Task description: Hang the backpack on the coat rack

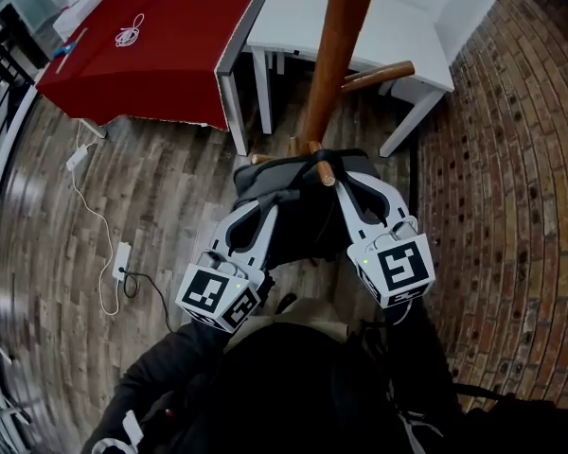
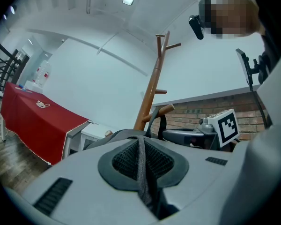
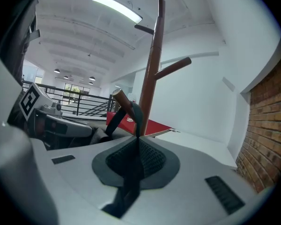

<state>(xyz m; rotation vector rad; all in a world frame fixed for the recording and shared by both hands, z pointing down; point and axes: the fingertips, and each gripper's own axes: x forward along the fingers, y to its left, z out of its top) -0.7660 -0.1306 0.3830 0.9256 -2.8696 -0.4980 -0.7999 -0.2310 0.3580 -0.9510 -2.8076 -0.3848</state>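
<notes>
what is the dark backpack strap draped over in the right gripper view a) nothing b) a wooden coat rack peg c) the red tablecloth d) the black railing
b: the dark backpack strap runs up from the shut right hand-held gripper and over a slanted peg of the brown wooden coat rack.

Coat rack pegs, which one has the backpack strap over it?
The lowest peg, left of the pole in the right gripper view: the dark strap drapes over it; the higher pegs are bare.

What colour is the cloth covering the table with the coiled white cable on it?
Red. The tablecloth shows best in the head view.
</notes>
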